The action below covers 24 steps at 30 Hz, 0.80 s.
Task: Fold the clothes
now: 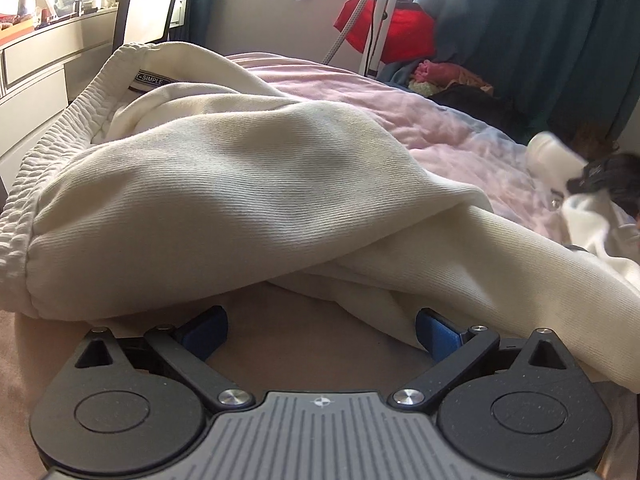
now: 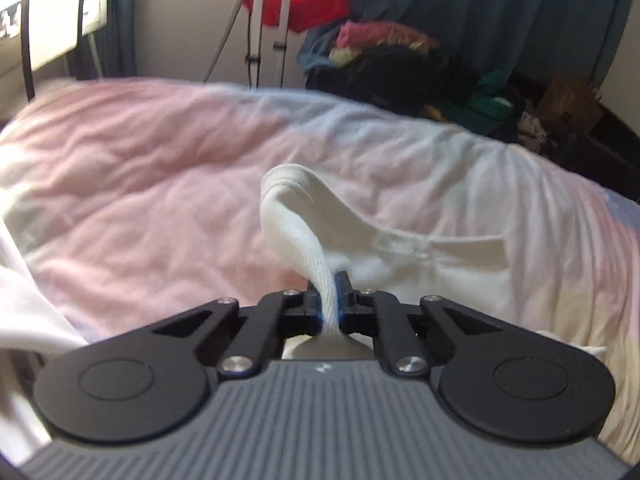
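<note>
Cream trousers (image 1: pixel 224 184): rumpled on bed (image 2: pixel 140 168); right gripper (image 2: pixel 328 300) pinches cuff (image 2: pixel 296 216) for straightening; left gripper (image 1: pixel 320 332) spread wide, holding nothing.

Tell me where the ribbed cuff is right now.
In the right wrist view the ribbed cuff is at centre frame, clamped in the right gripper and raised above the pink bedspread.

The cream trousers (image 1: pixel 224 184) heap high, blocking passage across the bed (image 2: pixel 140 168). Beyond them the pink cover lies open up to the clothes pile (image 2: pixel 400 64).
</note>
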Each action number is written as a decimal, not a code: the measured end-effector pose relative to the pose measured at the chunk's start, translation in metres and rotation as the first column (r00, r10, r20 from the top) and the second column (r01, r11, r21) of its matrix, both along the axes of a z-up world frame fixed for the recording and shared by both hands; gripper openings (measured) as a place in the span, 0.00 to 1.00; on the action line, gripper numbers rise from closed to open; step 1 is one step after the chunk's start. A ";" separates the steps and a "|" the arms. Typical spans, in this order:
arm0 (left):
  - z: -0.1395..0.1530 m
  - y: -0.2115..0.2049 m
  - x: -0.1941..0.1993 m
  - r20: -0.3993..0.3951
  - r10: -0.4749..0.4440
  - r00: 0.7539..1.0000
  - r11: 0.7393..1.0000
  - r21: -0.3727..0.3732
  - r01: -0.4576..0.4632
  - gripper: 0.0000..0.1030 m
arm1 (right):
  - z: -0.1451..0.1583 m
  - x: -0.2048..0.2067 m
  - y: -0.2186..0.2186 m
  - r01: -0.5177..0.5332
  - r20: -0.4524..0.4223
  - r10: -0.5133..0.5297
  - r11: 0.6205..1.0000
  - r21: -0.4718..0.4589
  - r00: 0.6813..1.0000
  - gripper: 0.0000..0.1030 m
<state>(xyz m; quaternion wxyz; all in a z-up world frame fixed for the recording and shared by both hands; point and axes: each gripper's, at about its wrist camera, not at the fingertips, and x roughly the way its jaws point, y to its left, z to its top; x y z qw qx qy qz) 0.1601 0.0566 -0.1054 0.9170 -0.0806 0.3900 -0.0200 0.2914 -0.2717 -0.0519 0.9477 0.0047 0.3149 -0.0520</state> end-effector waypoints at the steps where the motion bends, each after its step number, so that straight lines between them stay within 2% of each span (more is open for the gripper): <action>1: 0.001 -0.001 -0.001 0.002 -0.001 1.000 1.000 0.001 0.001 0.99 | 0.017 -0.011 -0.008 0.015 0.054 -0.016 1.000 0.020 0.998 0.09; 4: 0.004 -0.004 -0.006 0.013 -0.004 1.000 1.000 0.005 0.004 0.99 | 0.067 -0.043 -0.031 0.054 0.214 -0.070 0.995 0.083 0.974 0.09; 6: 0.007 -0.006 -0.009 0.025 -0.007 1.000 1.000 0.013 0.006 0.98 | 0.099 -0.081 -0.057 0.072 0.341 -0.122 0.985 0.156 0.932 0.09; 7: 0.009 -0.006 -0.012 0.038 -0.008 0.999 1.000 0.017 0.007 0.98 | 0.113 -0.107 -0.072 0.086 0.410 -0.162 0.976 0.198 0.897 0.09; 9: 0.016 -0.006 -0.017 0.065 -0.003 0.998 1.000 0.017 0.002 0.98 | 0.139 -0.167 -0.106 0.114 0.541 -0.259 0.951 0.287 0.800 0.09; 12: 0.029 0.003 -0.028 0.110 0.009 0.994 0.998 -0.061 -0.002 0.98 | 0.140 -0.246 -0.157 0.190 0.584 -0.454 0.869 0.457 0.673 0.09; 13: 0.034 0.008 -0.032 0.124 0.015 0.992 0.994 -0.106 -0.002 0.98 | 0.132 -0.269 -0.172 0.221 0.570 -0.514 0.835 0.504 0.641 0.09; 15: 0.040 0.019 -0.042 0.134 0.026 0.991 0.979 -0.206 0.002 0.99 | 0.106 -0.298 -0.193 0.298 0.510 -0.596 0.780 0.550 0.620 0.09; 18: 0.038 0.041 -0.053 0.076 0.051 0.996 0.916 -0.401 -0.016 0.99 | 0.047 -0.327 -0.221 0.392 0.344 -0.686 0.677 0.623 0.641 0.09; 20: 0.032 0.056 -0.058 0.023 0.093 0.995 0.866 -0.495 -0.069 0.99 | 0.012 -0.335 -0.229 0.456 0.239 -0.709 0.636 0.623 0.663 0.09; 21: 0.028 0.063 -0.060 -0.008 0.118 0.993 0.843 -0.528 -0.104 0.99 | -0.004 -0.334 -0.235 0.504 0.152 -0.724 0.600 0.622 0.673 0.08; 23: 0.021 0.074 -0.060 -0.062 0.171 0.983 0.814 -0.554 -0.177 0.98 | -0.030 -0.332 -0.250 0.557 -0.009 -0.735 0.506 0.659 0.678 0.08; 24: 0.019 0.079 -0.058 -0.081 0.195 0.977 0.803 -0.559 -0.207 0.98 | -0.039 -0.331 -0.254 0.573 -0.055 -0.733 0.482 0.663 0.679 0.08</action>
